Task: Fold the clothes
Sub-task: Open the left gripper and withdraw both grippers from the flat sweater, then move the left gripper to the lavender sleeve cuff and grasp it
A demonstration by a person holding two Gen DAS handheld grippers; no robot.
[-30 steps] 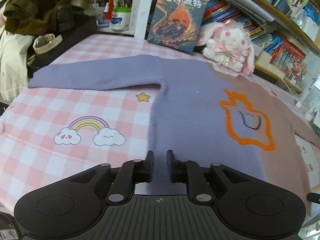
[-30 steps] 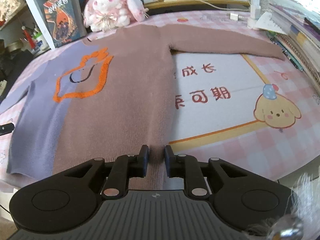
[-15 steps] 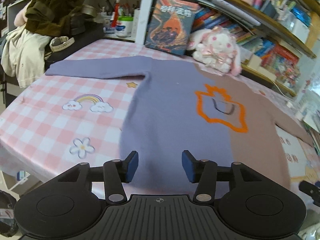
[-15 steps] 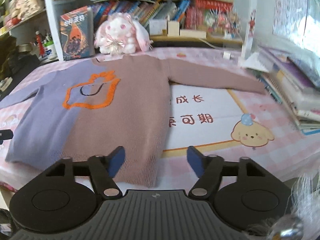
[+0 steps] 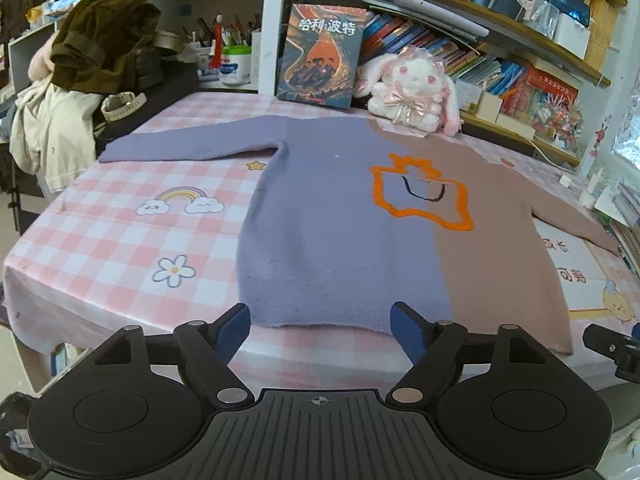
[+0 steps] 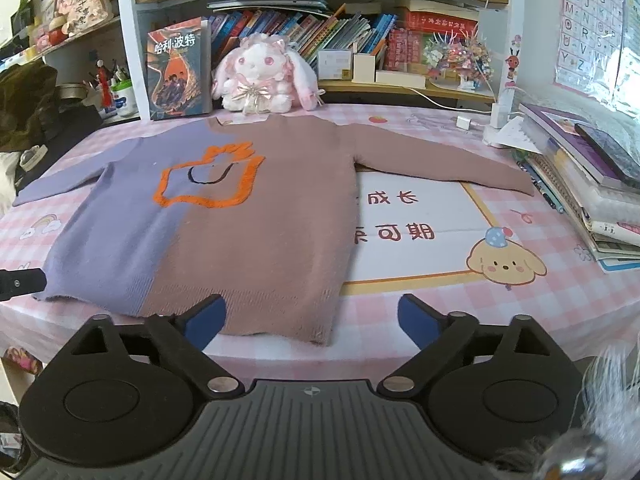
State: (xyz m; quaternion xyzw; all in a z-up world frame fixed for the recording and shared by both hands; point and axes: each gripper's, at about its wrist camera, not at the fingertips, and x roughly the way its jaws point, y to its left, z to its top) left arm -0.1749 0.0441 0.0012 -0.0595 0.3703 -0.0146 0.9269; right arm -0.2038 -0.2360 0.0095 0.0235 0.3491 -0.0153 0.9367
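Now the sweater (image 5: 344, 216) is laid flat on the pink checked tablecloth (image 5: 120, 240), front side up, with both sleeves stretched out to the sides. One half is purple and the other half is brown, and an orange outline (image 6: 208, 178) is stitched across the chest. In the left wrist view the purple sleeve (image 5: 188, 144) is seen at about 10 o'clock, and in the right wrist view the brown sleeve (image 6: 440, 158) is seen at about 2 o'clock. The hem is placed nearest to both grippers.

The left gripper (image 5: 320, 326) is held just in front of the purple hem, and its jaws are opening with nothing between them. The right gripper (image 6: 312, 320) is held just in front of the brown hem, and its jaws are also opening and nothing is pinched.

No fold is seen yet, so the spreading step looks done and the folding is about to be started. Next, a sleeve or a side edge probably has to be pinched and carried over the middle. A thin, clean pinch on the soft knit is called for, so that the flat body is not dragged out of shape.

A plush bunny (image 6: 260, 76) and a book (image 5: 320, 56) are stood at 12 o'clock, clear of the sweater.
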